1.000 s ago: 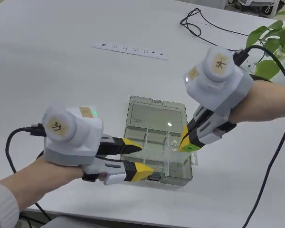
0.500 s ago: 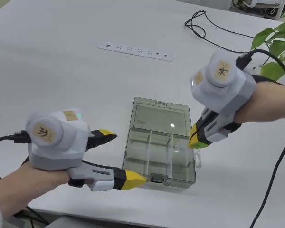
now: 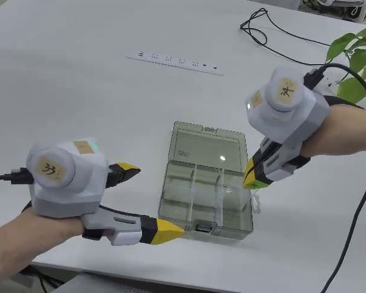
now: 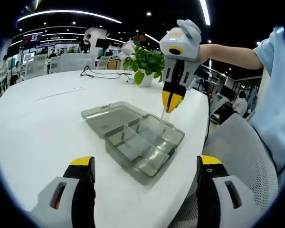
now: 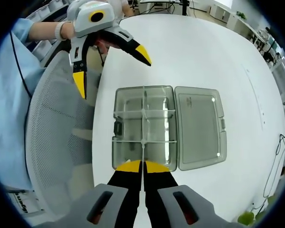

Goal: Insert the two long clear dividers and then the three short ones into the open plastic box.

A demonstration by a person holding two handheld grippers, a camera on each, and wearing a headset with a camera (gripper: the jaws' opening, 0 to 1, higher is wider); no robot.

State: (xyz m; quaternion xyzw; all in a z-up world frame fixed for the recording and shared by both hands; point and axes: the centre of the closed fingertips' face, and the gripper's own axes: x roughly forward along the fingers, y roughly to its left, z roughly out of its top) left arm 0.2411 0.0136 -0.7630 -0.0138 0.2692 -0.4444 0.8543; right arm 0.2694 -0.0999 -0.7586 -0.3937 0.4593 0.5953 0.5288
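Note:
The open smoky-clear plastic box [image 3: 232, 226] lies near the table's front edge, its lid [image 3: 208, 145] flat behind it. Clear dividers stand inside, lengthwise and crosswise. My right gripper [image 3: 254, 180] hovers at the box's right side, shut on a thin clear divider [image 5: 142, 102] held edge-on over the tray [image 5: 115, 142]. In the left gripper view that divider [image 4: 164, 117] hangs from the right gripper [image 4: 171, 100] down into the box [image 4: 138, 172]. My left gripper [image 3: 147, 198] is left of the box, wide open and holding nothing. Its own view frames the box between the left gripper [image 4: 145, 161] fingers.
A white power strip [image 3: 174, 61] lies farther back on the white table [image 3: 79, 91]. A black cable [image 3: 274, 30] and a green plant [image 3: 357, 61] sit at the back right. The table edge runs just in front of the box, with a mesh chair [image 5: 61, 128] beyond it.
My left gripper has pulled back left, away from the box, and its jaws have spread wider. The right gripper stays over the box's right side with the divider.

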